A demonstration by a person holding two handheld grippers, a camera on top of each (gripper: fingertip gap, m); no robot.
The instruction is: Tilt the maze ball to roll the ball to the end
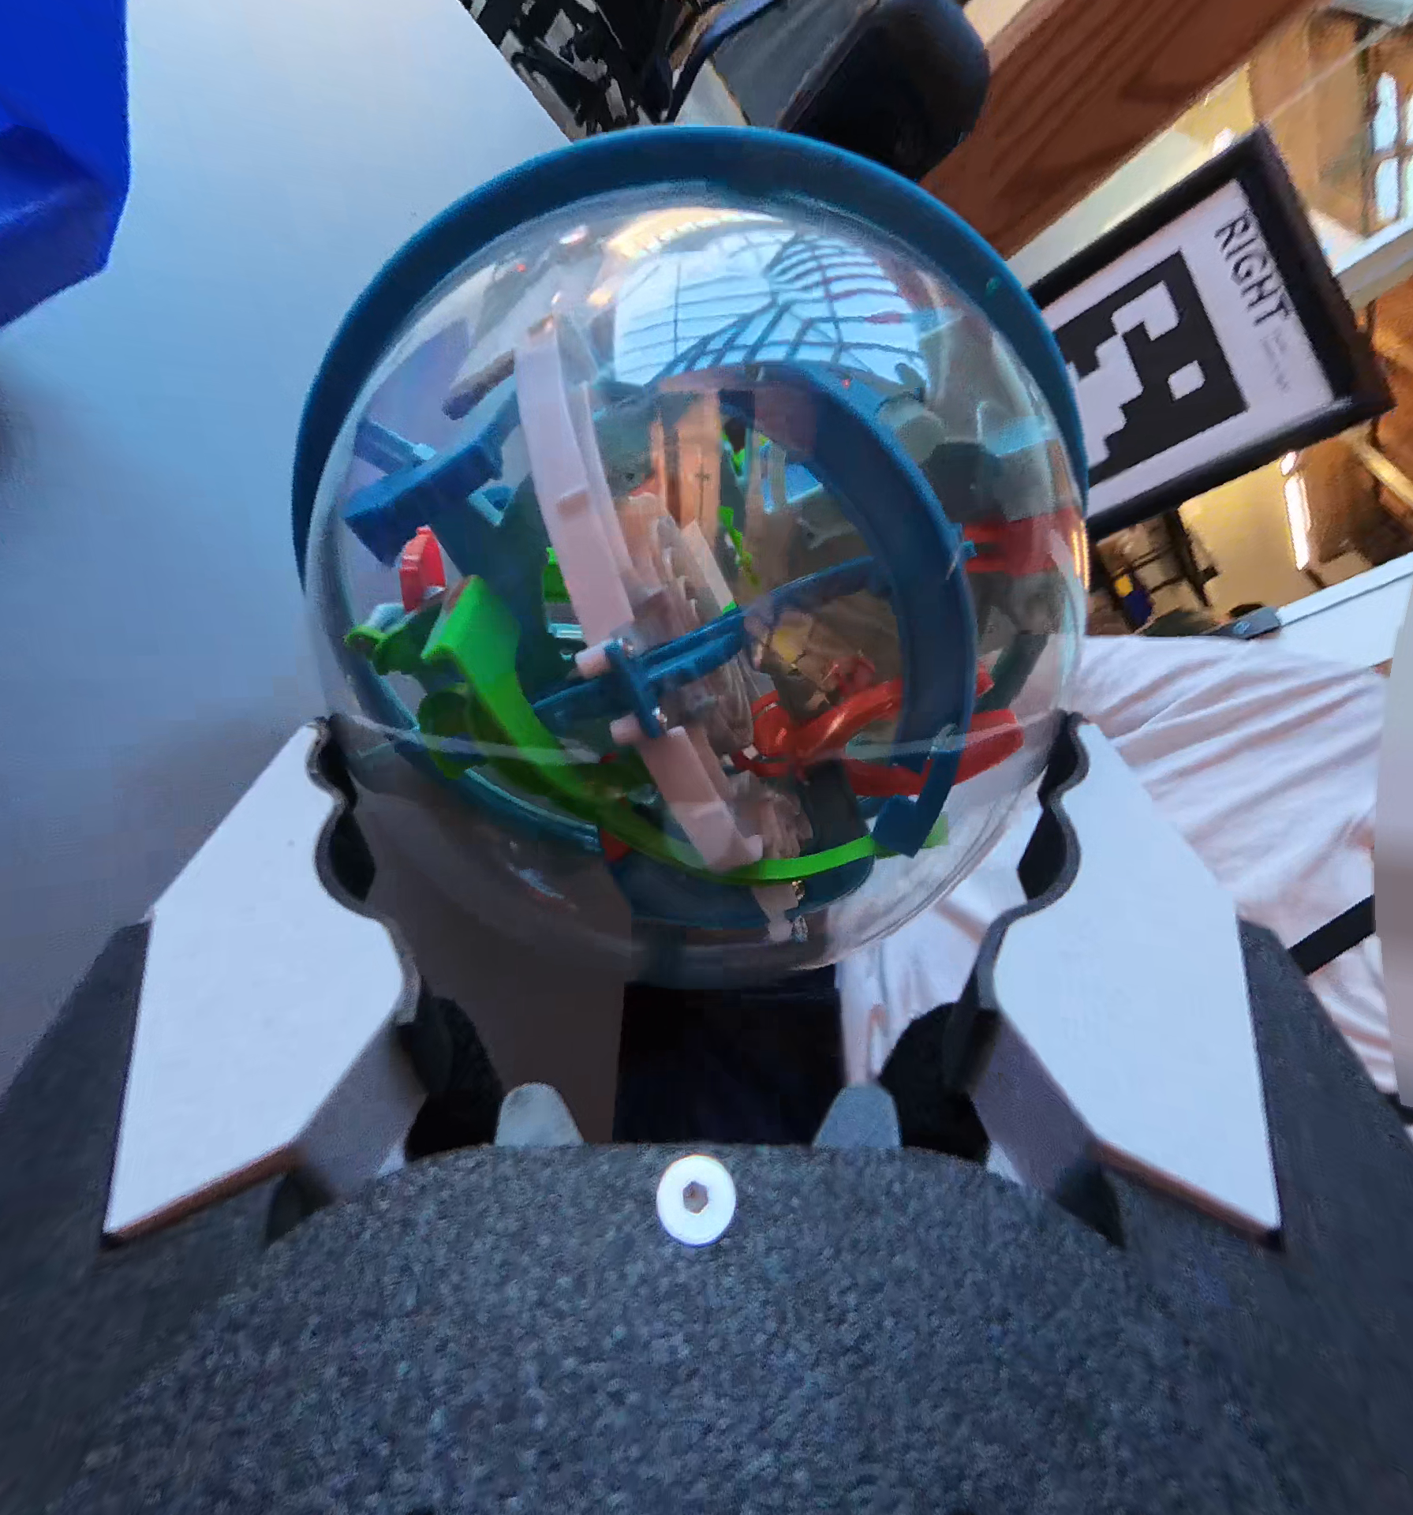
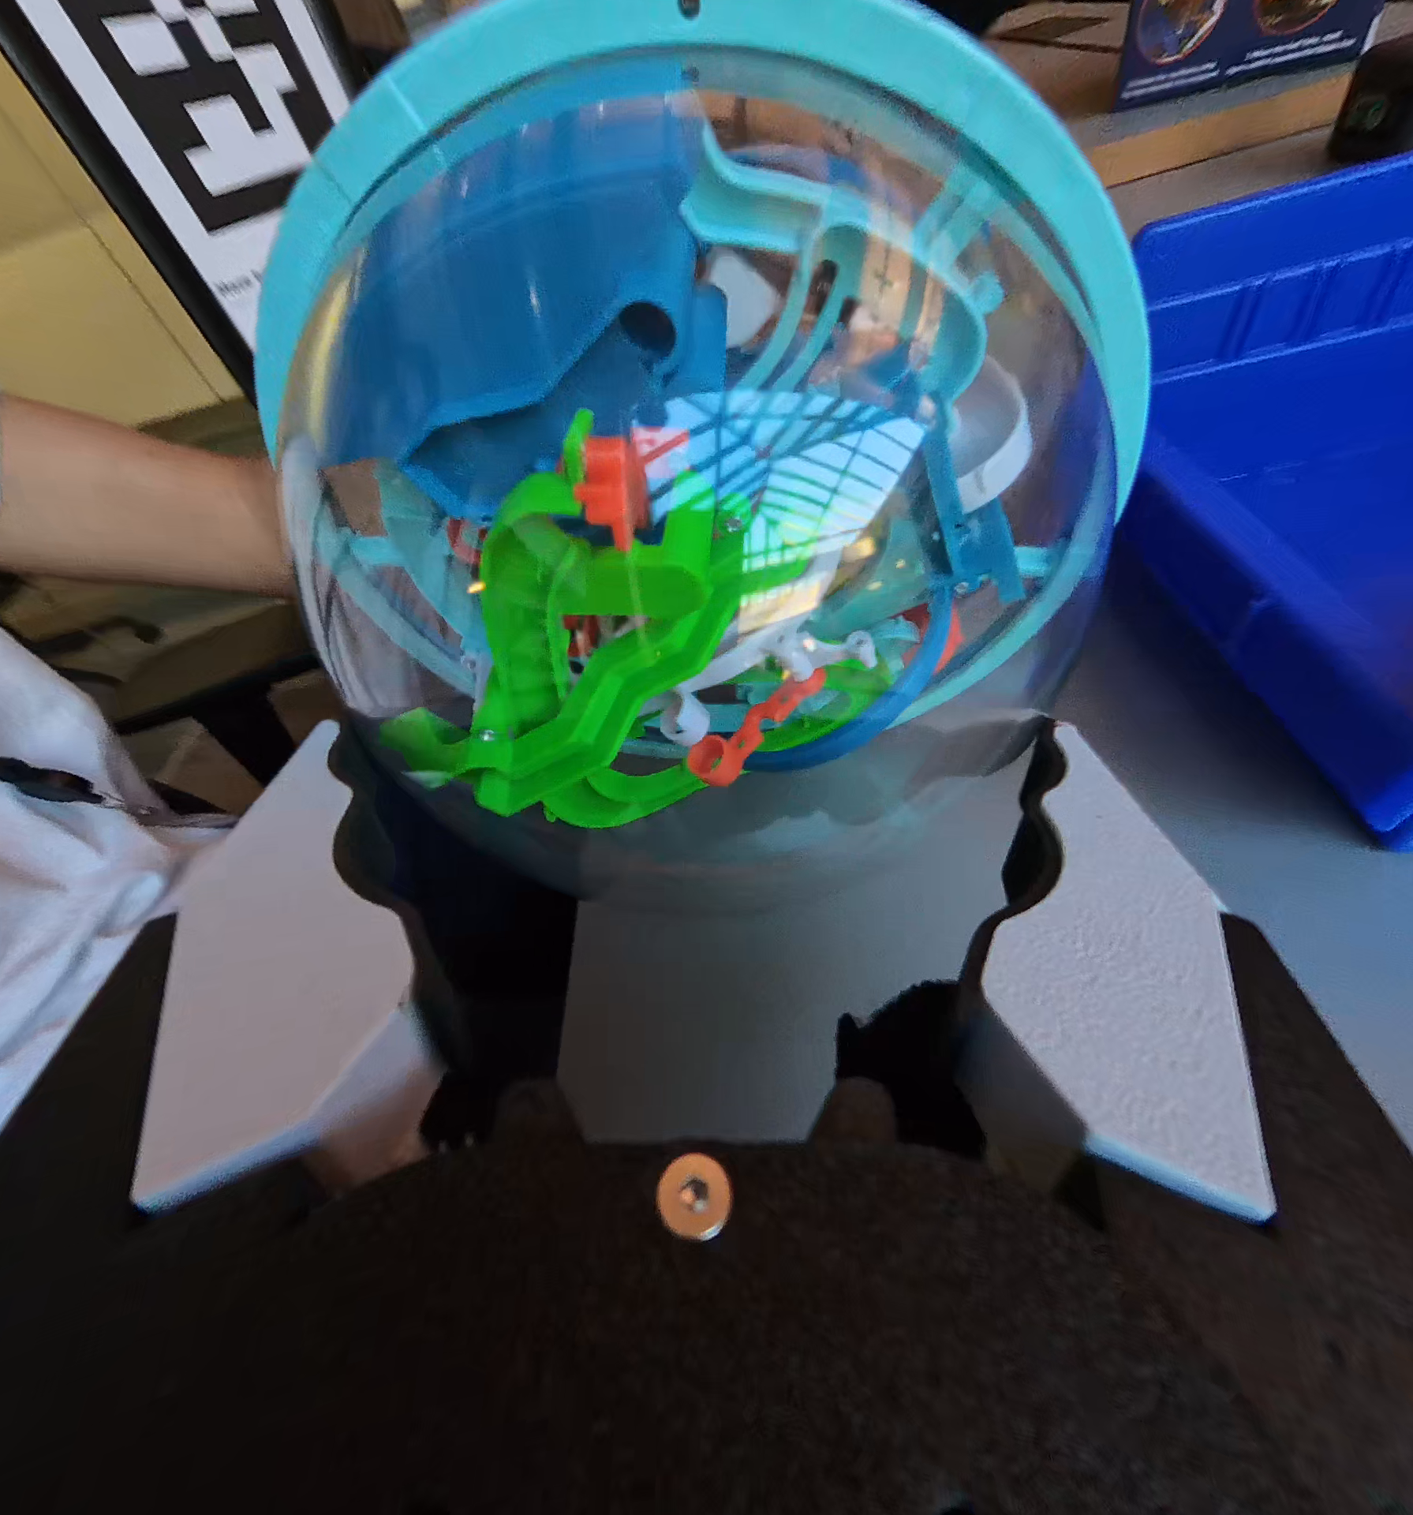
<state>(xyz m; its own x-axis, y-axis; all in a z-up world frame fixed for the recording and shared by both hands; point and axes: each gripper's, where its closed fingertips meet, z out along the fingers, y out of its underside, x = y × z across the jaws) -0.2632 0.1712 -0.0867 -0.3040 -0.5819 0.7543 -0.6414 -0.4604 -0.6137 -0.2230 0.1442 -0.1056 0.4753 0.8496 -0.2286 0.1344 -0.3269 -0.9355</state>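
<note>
There is one clear plastic maze ball (image 1: 690,549) with a blue-green ring around it and green, red, blue and white tracks inside. It is up off the table, held between two tools. The left gripper (image 1: 690,738) has its two white fingers spread wide, and the tips press on the lower sides of the maze ball, so it is gripping it. The right gripper (image 2: 690,738) grips the same ball (image 2: 690,459) from the other side, its two grey fingers wide apart and touching the lower part of the ball. The little ball inside cannot be picked out among the tracks.

Behind the maze ball in the left wrist view is one white card with black squares in a black frame (image 1: 1195,344). It belongs to the other tool. A card like it (image 2: 195,106) shows at the top left of the right wrist view.

One blue plastic bin (image 2: 1301,492) sits on the grey table (image 2: 1301,943) to the right of the ball. A bare forearm (image 2: 137,500) reaches in from the left, partly hidden behind the ball. White cloth (image 2: 22,820) is below it.

Far behind are brown wooden shelves (image 1: 1096,106).
</note>
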